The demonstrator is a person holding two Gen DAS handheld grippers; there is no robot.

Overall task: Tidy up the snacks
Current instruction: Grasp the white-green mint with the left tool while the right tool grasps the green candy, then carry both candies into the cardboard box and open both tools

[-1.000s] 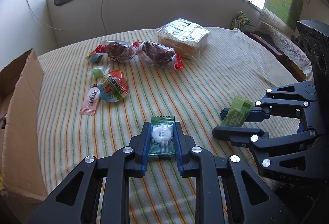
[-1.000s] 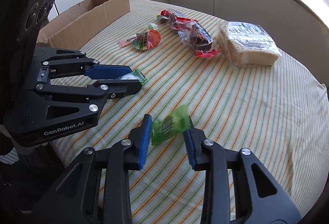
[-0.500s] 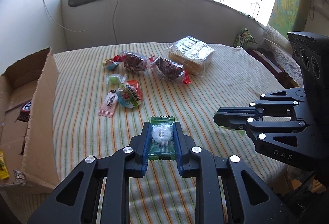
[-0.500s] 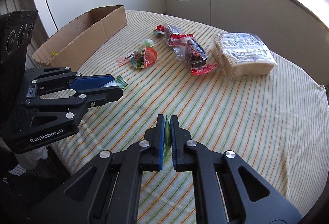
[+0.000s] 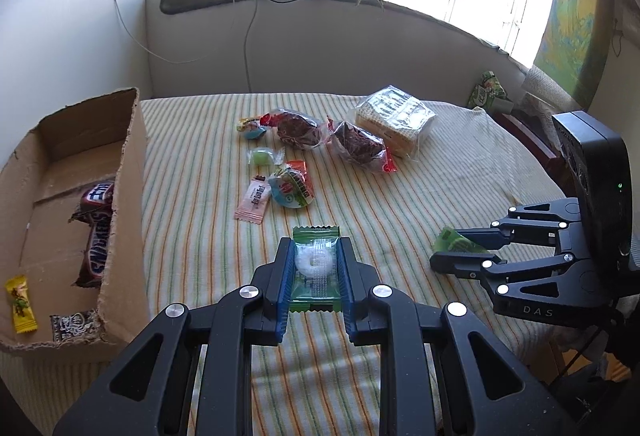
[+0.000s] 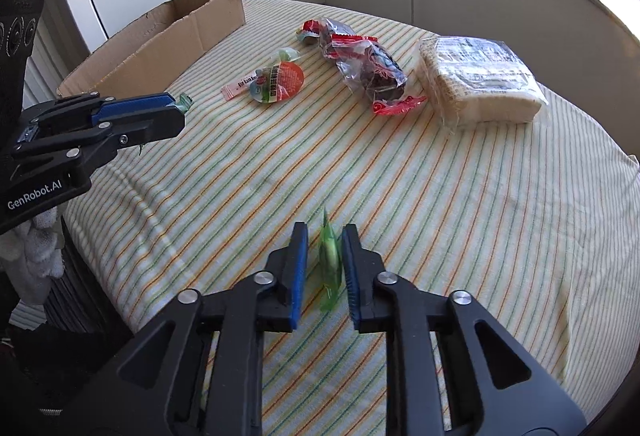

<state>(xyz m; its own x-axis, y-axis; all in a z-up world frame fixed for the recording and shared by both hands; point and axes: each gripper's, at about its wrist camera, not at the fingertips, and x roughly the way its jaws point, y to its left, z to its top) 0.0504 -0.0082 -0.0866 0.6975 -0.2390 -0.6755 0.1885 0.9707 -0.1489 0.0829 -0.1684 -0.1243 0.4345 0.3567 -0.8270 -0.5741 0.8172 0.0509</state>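
My left gripper (image 5: 315, 248) is shut on a green-wrapped white ring candy (image 5: 315, 268) and holds it above the striped tablecloth, next to the cardboard box (image 5: 128, 196). It enters the right wrist view from the left as the left gripper (image 6: 176, 112). My right gripper (image 6: 324, 232) hangs over the cloth near the table's front edge. Its jaws are opening, and a small green candy packet (image 6: 330, 256) stands on edge between them. The packet leans on the right pad with a gap at the left pad. The left wrist view shows the same packet (image 5: 456, 242) at the right gripper (image 5: 444, 252).
The box holds a Snickers bar (image 5: 96, 232) and small wrapped sweets. On the cloth lie a pink sachet (image 5: 253, 201), a round jelly cup (image 5: 292, 188), a small green candy (image 5: 262, 157), two dark snack bags (image 5: 298, 130) and a cracker pack (image 5: 394, 120). A wall and windowsill stand behind.
The right jaws closed flat on the green packet, then parted again. My left gripper rose and moved left with its candy, bringing the box's inside into view.
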